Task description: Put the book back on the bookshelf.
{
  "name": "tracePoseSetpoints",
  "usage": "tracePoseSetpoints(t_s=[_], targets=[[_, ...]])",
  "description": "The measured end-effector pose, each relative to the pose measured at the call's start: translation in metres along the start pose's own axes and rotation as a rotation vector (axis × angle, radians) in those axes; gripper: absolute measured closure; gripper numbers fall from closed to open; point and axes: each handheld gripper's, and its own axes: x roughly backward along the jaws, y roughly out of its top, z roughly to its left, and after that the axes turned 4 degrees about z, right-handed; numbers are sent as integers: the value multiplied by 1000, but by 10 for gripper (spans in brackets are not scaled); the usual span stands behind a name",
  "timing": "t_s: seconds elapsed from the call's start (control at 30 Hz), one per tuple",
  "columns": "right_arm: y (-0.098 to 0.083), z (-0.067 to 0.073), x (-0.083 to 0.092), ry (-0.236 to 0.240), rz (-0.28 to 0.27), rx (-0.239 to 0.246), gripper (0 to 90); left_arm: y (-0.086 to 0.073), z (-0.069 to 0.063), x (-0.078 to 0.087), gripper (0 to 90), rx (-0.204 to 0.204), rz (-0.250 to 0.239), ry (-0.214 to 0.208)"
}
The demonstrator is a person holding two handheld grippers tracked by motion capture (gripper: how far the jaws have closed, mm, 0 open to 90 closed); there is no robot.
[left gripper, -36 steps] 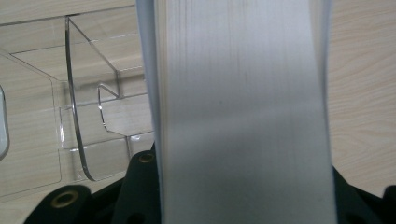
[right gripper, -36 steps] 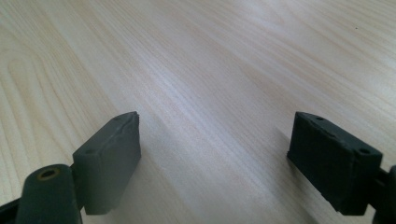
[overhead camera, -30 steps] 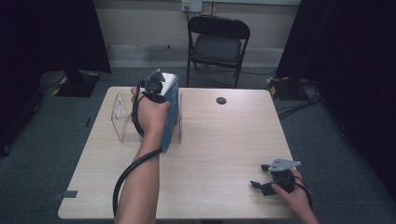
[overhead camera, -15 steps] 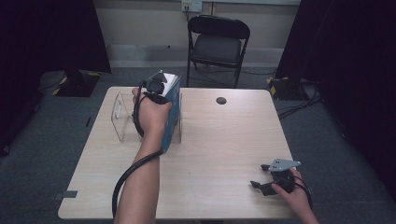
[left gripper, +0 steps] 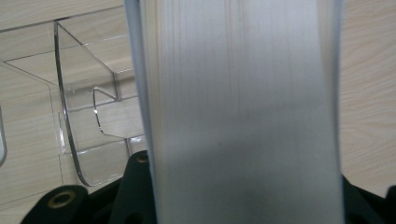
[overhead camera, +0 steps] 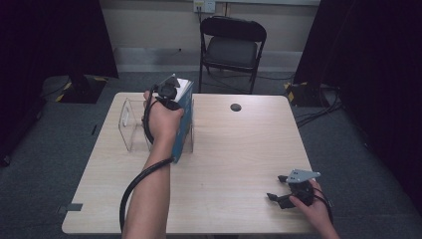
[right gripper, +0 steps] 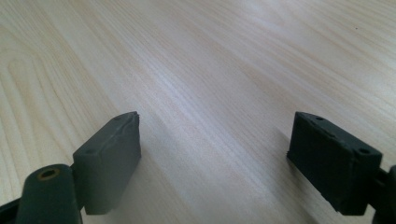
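Book (overhead camera: 183, 117) — blue-covered, thick, standing on edge — is sitting at the right end of the clear acrylic stand (overhead camera: 130, 124), at the far left of the wooden table (overhead camera: 234, 164). From the high view I am seeing wide bare tabletop running right of it, broken only by a small dark round disc (overhead camera: 236, 107) near the far edge; a black folding chair (overhead camera: 232, 47) is standing beyond that edge, well apart from everything on the table. To the book's left, the stand's clear dividers are hemming it in closely.

My left gripper (overhead camera: 168, 92) is sitting on top of the book, and in the left gripper view the pale page block (left gripper: 243, 112) is rising between the black jaws, which are pressing on both its sides; they have just been closing a little further on it. The stand's curved clear wall (left gripper: 70, 140) is showing just beside the book there.

The left forearm is reaching forward from the near edge, the hand (overhead camera: 161, 122) wrapped over the gripper's body, its cable looping down along the arm.

My right gripper (overhead camera: 281, 191) is resting low near the table's near right corner, jaws standing wide apart over bare wood, nothing between them, the hand (overhead camera: 311, 201) behind it.
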Motion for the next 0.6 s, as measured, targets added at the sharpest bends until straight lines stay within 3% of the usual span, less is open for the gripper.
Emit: tracePoseSetpoints(t_s=[0.13, 0.37, 0.6], targets=[[0, 0, 0, 0, 0, 0, 160, 0, -1, 1, 616, -3, -3, -6], [0, 0, 0, 1, 0, 1, 160, 4, 1, 1, 618, 30, 1, -24], [0, 0, 0, 3, 1, 2, 161, 6, 1, 0, 619, 36, 0, -4]])
